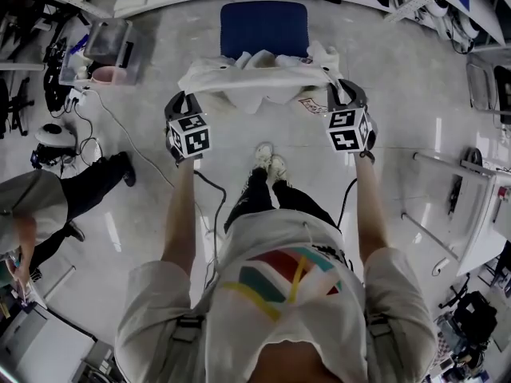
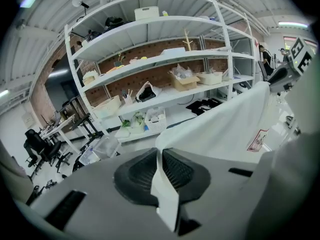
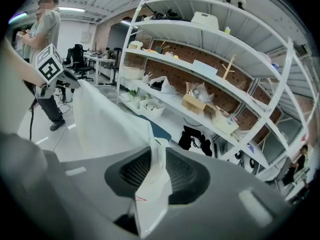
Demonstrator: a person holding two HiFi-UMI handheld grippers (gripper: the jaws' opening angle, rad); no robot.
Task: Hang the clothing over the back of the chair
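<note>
Head view: I hold clothing (image 1: 263, 74) nine-to-three over the chair (image 1: 263, 24) at twelve; left gripper (image 1: 185, 100) pinching, right gripper (image 1: 341, 96) parted (cloth between).

The pale, glossy floor (image 1: 399, 102) carries everything here. Just beyond the two grippers stands a chair (image 1: 263, 22) with a blue seat. The white clothing (image 1: 255, 74) lies across the chair's near side, spanning from the left gripper (image 1: 187, 96) to the right gripper (image 1: 340, 88). Behind and between the grippers, the person's pale shoes (image 1: 270, 159) stand on the floor. Out past the left gripper, a clear bin (image 1: 108, 38) and a pink tub (image 1: 108, 76) sit on the floor, with cables (image 1: 112, 122) trailing beside them. Farther beyond the chair rises a white shelving rack (image 2: 150, 59) bearing a cardboard box (image 2: 182, 81) and a white basket (image 2: 156, 119).
</note>
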